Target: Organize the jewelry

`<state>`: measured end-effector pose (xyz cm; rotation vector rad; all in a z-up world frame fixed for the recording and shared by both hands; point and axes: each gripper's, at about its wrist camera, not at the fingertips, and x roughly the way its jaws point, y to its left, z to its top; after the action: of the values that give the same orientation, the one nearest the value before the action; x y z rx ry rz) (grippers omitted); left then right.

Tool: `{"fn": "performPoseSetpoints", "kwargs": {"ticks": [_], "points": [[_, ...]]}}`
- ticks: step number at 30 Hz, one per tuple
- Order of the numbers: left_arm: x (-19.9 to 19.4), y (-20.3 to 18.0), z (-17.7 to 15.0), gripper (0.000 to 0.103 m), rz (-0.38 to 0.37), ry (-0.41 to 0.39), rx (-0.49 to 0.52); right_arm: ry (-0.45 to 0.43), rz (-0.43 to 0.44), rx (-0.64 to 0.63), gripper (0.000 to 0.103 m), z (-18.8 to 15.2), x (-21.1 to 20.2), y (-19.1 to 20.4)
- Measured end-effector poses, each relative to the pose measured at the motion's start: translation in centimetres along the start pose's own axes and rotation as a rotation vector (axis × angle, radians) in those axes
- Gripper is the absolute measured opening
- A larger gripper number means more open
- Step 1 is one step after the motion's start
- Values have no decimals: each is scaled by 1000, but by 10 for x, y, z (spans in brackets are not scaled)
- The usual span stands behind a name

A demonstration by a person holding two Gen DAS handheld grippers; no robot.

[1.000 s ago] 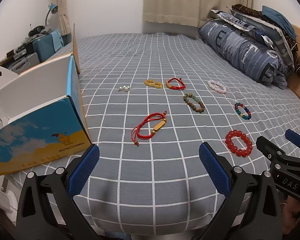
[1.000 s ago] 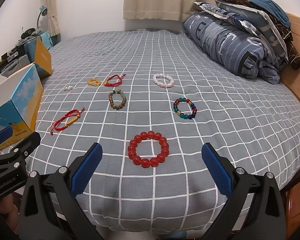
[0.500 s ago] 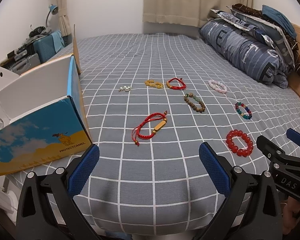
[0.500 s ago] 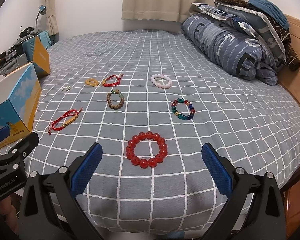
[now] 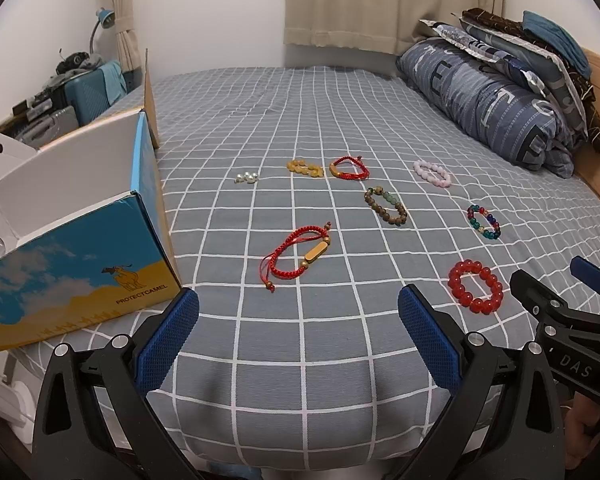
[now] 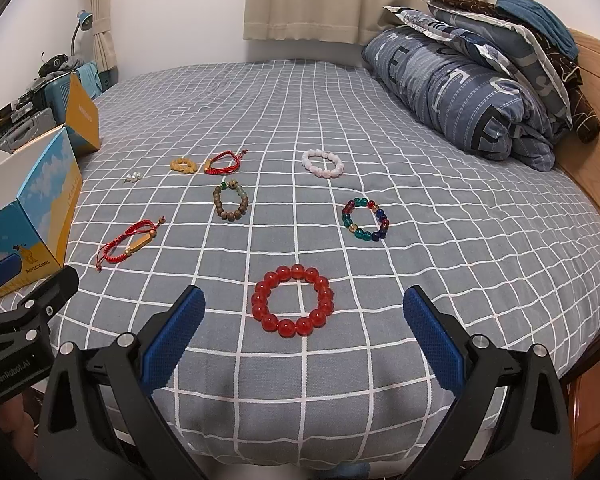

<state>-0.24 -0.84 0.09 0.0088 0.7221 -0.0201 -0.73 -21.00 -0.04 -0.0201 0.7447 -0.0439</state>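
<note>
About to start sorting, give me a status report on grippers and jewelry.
Left gripper open, empty. Right gripper open, red bead bracelet just ahead. Eight pieces loose on bed, box open at left. Nothing in the way.

Bracelets [image 6: 292, 306] on bed [image 6: 420, 208], box [image 5: 76, 248] left

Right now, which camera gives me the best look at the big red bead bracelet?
The right wrist view: the red bead bracelet lies centred between its open tongs, whole ring visible. The left wrist view shows it smaller, off right, beside the right tongs.
</note>
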Motion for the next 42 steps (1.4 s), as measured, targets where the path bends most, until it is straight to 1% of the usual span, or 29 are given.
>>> {"fn": "performPoseSetpoints", "kwargs": {"ticks": [5, 20, 42], "points": [[-1, -1, -1, 97, -11, -3, -1, -2, -1, -2, 95, 1, -1, 0], [-1, -2, -2, 97, -11, -2, 12, -12, -4, -7, 95, 2, -3, 0], [-1, -2, -1, 97, -14, 4, 6, -19, -6, -16, 95, 3, -4, 0]]}}
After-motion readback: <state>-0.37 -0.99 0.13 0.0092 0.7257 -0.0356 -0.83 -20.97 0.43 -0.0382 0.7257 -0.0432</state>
